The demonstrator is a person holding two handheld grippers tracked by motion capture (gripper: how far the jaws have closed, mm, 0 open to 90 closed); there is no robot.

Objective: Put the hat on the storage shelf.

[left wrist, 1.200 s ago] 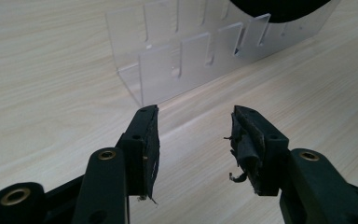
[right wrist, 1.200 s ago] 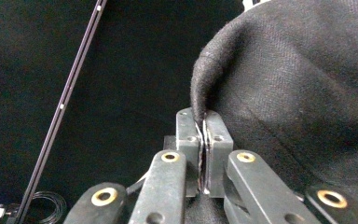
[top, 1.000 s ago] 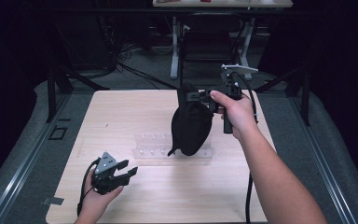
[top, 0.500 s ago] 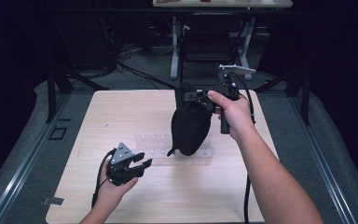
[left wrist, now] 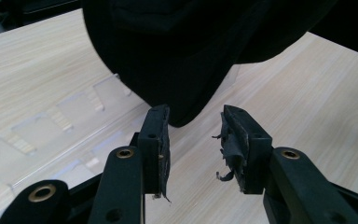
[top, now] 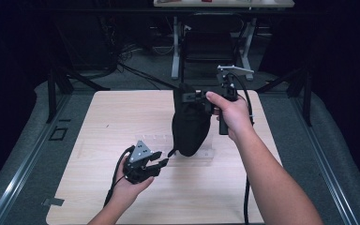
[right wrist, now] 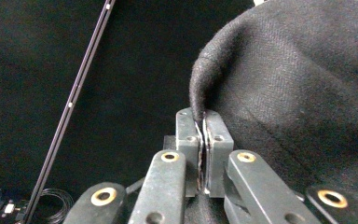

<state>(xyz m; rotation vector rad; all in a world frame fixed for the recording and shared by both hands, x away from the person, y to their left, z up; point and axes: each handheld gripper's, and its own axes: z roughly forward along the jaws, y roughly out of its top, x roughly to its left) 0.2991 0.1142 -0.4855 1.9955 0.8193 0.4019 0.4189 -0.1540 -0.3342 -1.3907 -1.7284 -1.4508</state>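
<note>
A black fabric pouch (top: pixel 190 125) hangs above the middle of the wooden table (top: pixel 122 112). My right gripper (top: pixel 194 97) is shut on its top edge and holds it up; in the right gripper view the cloth's rim (right wrist: pixel 200 100) is pinched between the closed jaws (right wrist: pixel 204 140). My left gripper (top: pixel 161 159) is open, low over the table just left of the pouch's bottom tip. In the left gripper view the jaws (left wrist: pixel 193 135) stand apart with the pouch (left wrist: pixel 182 51) right ahead of them, not touching.
A clear plastic tray (top: pixel 157 140) lies flat on the table under and beside the pouch, also seen as a clear tray (left wrist: pixel 42 135) in the left gripper view. Table legs, a chair and cables stand on the dark floor beyond the far edge.
My left gripper has moved right and forward from the table's front left toward the pouch's bottom. The right gripper and the pouch have held still.
</note>
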